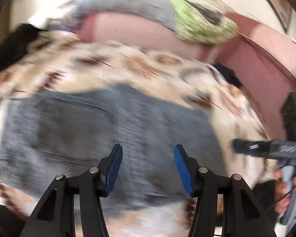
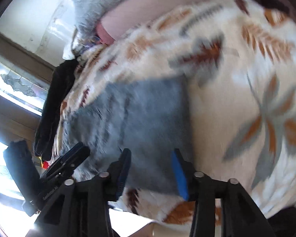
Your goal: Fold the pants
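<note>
Right now you look to be between folds: the pants point(image 1: 100, 126), grey-blue denim, lie on the patterned blanket point(image 1: 128, 65) as a compact, roughly rectangular block, and neither tool has hold of them. Your left gripper point(image 1: 148, 167) hangs above the near part of the denim with its blue pads point(image 1: 114, 169) spread apart and nothing between them; through the gap you see only cloth lying below. Your right gripper point(image 2: 152, 175) is the same, fingers parted over the near edge of the pants point(image 2: 140, 122), nothing pinched. Both views are smeared by motion, so I cannot tell how many layers are stacked or whether the edges line up. My reading is that one fold has been laid and let go, and the task is well along but perhaps not finished. If another fold is wanted, you need to pick one short end, bring both tools down to its corners, close on all the layers together, and carry that end over the other without dragging the blanket up. As for pose, both tools point steeply down and forward over the bed, side by side; in the left view your right hand point(image 1: 286, 193) grips its handle at the right edge, just beside the pants.
</note>
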`<control>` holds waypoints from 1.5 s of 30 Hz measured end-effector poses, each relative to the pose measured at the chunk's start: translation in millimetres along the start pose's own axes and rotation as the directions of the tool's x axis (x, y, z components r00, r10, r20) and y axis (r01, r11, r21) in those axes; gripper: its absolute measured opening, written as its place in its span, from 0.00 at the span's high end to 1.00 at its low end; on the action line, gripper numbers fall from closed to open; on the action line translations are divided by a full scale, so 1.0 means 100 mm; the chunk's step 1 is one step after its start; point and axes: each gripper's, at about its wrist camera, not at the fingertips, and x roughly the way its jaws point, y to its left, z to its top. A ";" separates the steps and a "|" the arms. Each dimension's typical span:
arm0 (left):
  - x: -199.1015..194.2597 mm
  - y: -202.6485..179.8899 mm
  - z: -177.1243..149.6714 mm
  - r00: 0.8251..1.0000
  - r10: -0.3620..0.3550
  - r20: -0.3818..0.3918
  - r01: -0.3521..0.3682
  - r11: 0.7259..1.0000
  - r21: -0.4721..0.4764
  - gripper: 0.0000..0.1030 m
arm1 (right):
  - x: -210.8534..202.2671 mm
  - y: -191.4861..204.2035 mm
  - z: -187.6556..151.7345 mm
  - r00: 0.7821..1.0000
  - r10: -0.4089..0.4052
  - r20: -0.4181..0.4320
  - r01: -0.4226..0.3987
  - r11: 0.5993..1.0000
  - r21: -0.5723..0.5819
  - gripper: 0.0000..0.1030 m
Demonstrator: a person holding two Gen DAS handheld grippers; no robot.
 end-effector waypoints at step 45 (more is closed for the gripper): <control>0.18 1.30 -0.10 0.957 0.285 -0.047 -0.289 0.938 -0.190 0.43 | 2.15 1.62 0.96 0.934 -0.341 -0.108 0.244 0.828 -0.504 0.85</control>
